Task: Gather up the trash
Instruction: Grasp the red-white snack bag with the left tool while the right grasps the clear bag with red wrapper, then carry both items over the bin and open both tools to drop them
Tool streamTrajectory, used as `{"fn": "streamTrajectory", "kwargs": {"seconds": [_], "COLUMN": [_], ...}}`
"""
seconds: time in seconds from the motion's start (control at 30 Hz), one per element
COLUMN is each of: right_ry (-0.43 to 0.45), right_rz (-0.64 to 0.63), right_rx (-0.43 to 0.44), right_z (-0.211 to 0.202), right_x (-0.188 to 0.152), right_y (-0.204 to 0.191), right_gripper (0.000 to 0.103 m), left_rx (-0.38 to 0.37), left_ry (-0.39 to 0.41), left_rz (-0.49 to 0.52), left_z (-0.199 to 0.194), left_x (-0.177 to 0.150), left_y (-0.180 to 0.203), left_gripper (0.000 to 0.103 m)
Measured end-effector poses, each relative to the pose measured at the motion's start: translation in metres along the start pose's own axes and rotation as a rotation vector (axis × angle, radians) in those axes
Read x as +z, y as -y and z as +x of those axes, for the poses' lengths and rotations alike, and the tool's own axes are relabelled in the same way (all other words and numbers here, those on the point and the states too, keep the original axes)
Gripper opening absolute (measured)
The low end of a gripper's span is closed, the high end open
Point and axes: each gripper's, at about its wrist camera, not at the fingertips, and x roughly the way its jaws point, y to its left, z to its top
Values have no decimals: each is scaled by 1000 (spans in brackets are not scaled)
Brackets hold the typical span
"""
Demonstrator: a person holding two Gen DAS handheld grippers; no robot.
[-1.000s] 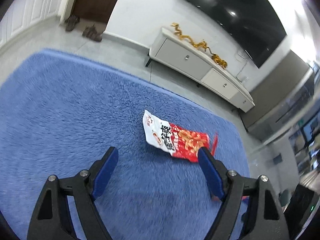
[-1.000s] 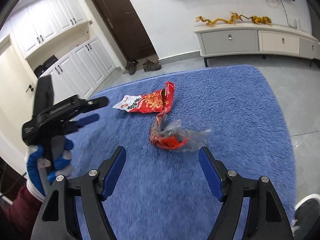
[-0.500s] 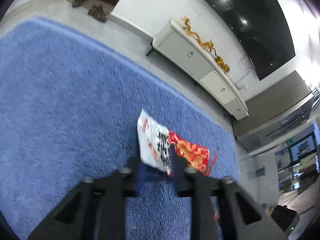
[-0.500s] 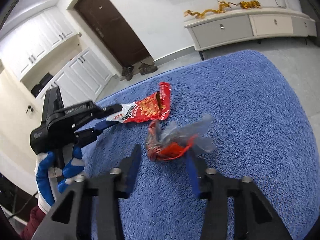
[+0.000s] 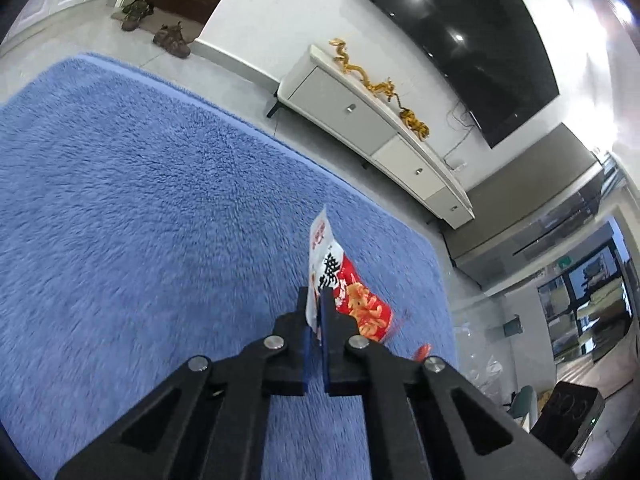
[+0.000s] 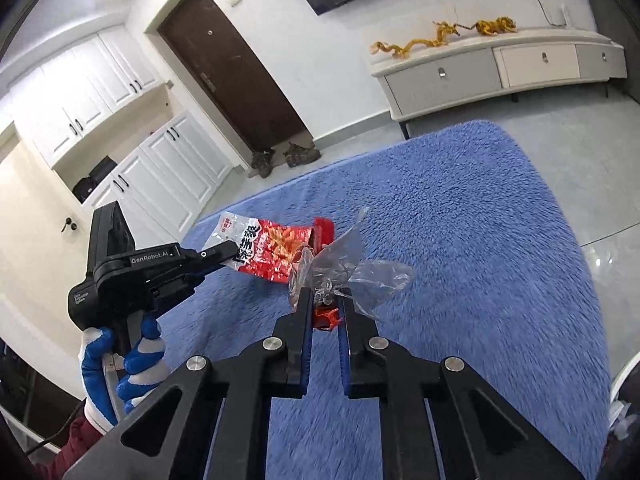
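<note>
Both grippers, spread a second ago, now closed; left gripper [image 5: 316, 312] pinching snack bag [image 5: 340, 284], raised off blue rug [image 5: 140, 220]; right gripper [image 6: 325, 312] pinching crumpled plastic wrapper [image 6: 344, 268]; both trash pieces secured, seemingly ready for carrying to disposal.

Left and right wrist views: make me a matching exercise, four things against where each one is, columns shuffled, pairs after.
Things:
1. red and white snack bag
2. clear crumpled wrapper
3. golden dragon figure
4. brown shoes

Places:
A. on the floor by the dark door
B. pinched in the left hand-held gripper
C. on top of the white cabinet
D. pinched in the right hand-held gripper

Pairs: 1-B, 2-D, 3-C, 4-A
</note>
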Motion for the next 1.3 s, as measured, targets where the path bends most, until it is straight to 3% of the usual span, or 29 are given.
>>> {"fn": "streamTrajectory", "kwargs": {"seconds": [0.33, 0.7, 1.0, 1.3], "right_ry": [50, 119, 172, 196], "right_rz": [-65, -149, -161, -196], "right_rx": [-60, -161, -185, -197], "right_z": [-64, -128, -159, -175], "right_x": [-25, -53, -64, -74], "right_y": [-14, -28, -42, -49], "right_gripper": [11, 11, 11, 11], "left_rx": [28, 183, 274, 317], "left_ry": [67, 222, 321, 389], "left_rz": [163, 442, 540, 602], "left_z": [-68, -138, -174, -192], "left_x": [-32, -114, -151, -168], "left_y": [48, 110, 128, 141], "left_gripper": [2, 2, 2, 2]}}
